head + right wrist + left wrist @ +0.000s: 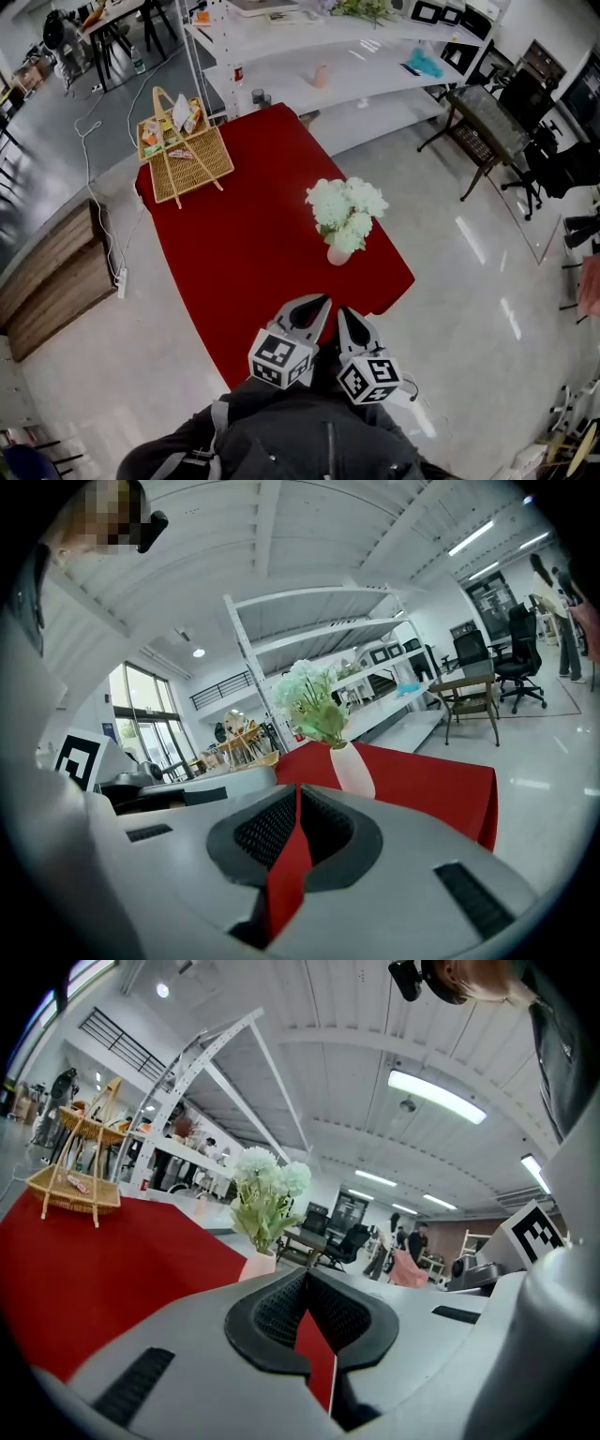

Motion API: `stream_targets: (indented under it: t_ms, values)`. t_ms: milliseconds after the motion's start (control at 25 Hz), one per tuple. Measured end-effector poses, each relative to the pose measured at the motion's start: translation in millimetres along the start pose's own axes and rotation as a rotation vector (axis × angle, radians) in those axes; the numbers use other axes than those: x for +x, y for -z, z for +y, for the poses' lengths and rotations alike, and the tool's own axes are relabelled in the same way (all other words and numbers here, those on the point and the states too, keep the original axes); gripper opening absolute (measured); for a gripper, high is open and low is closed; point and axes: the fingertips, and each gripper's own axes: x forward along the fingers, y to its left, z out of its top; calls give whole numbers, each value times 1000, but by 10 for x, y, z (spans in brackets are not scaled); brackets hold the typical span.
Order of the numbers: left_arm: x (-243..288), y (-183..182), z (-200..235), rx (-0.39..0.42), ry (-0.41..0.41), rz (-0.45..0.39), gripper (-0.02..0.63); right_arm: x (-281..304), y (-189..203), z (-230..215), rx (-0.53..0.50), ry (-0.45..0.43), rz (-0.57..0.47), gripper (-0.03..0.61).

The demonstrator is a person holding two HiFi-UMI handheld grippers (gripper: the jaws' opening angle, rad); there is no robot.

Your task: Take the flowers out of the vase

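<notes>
Far left of the desk (246, 246), which has a red cloth: one wicker basket (186, 150) with small packets inside, print too small to read. One white shelf rack (309, 58) stands behind the desk.

The left gripper (317, 305) is held close to the person's body at the near desk edge. It points roughly level toward the vase, tipped slightly down. It is clenched, jaw tips meeting, and grasping nothing. One marker cube (280, 358) on it shows a black-and-white square pattern.

One bunch of white flowers (346, 210) with green leaves sits upright in one small pale vase (337, 254), on the desk near its right edge. It is ahead of both grippers and apart from them, untouched.

The right gripper (343, 315) is just beside the left one in the same pose, aimed at the vase. It is clenched with nothing between the jaws, and has one marker cube (368, 377) too.

Far right, on the floor: dark office chairs (555, 161).

Count: two grippers, two cubes, one vase, one bunch, one basket.
</notes>
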Motion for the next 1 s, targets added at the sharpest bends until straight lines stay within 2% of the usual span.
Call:
stream_targets:
  t_ms: [360, 840, 880, 920, 1000]
  values:
    - [326, -175, 61, -9, -101, -35, 9, 237, -292, -254, -34, -98, 26, 17]
    - [511, -304, 122, -20, -222, -72, 9, 435, -727, -376, -133, -225, -21, 20]
    - [505, -309, 135, -21, -235, -75, 9, 449, -747, -378, -139, -237, -20, 47]
    - [494, -313, 154, -23, -249, -77, 9, 468, -767, -373, -146, -251, -18, 151]
    - [464, -316, 205, -30, -277, -80, 9, 515, -809, -366, -160, -262, -22, 225]
